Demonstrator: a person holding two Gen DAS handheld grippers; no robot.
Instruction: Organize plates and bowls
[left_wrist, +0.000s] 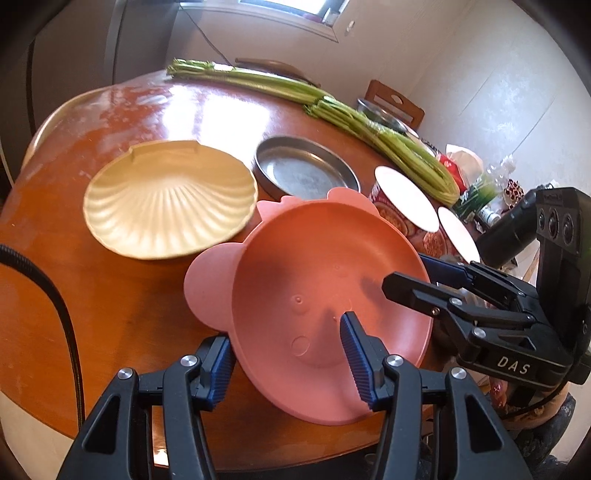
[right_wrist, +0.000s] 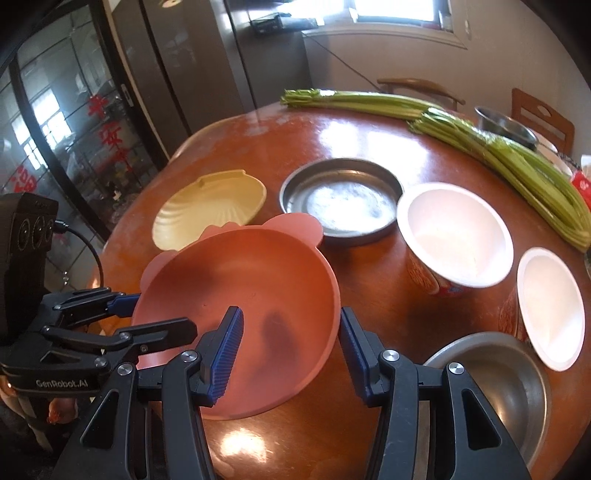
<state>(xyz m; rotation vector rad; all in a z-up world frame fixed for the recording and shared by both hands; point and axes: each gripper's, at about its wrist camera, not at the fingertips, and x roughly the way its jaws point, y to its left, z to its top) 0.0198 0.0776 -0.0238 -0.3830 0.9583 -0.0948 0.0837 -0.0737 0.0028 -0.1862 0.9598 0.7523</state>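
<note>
A pink bear-eared bowl (left_wrist: 314, 295) (right_wrist: 251, 306) is near the table's front edge, tilted. My left gripper (left_wrist: 291, 362) straddles its near rim, one finger inside, one outside, jaws wide apart. My right gripper (right_wrist: 291, 354) straddles the opposite rim the same way and also shows in the left wrist view (left_wrist: 417, 277). The left gripper shows in the right wrist view (right_wrist: 159, 317). A cream shell-shaped plate (left_wrist: 170, 206) (right_wrist: 210, 206) and a round metal plate (left_wrist: 306, 171) (right_wrist: 343, 201) lie behind the bowl.
Two white paper cups (right_wrist: 458, 236) (right_wrist: 550, 306) stand to the right, beside a metal bowl (right_wrist: 498, 391). Celery stalks (left_wrist: 332, 107) (right_wrist: 498, 147) lie across the far side of the round wooden table (left_wrist: 92, 295). A chair (right_wrist: 543, 118) and another steel bowl (right_wrist: 506, 125) are at the back right.
</note>
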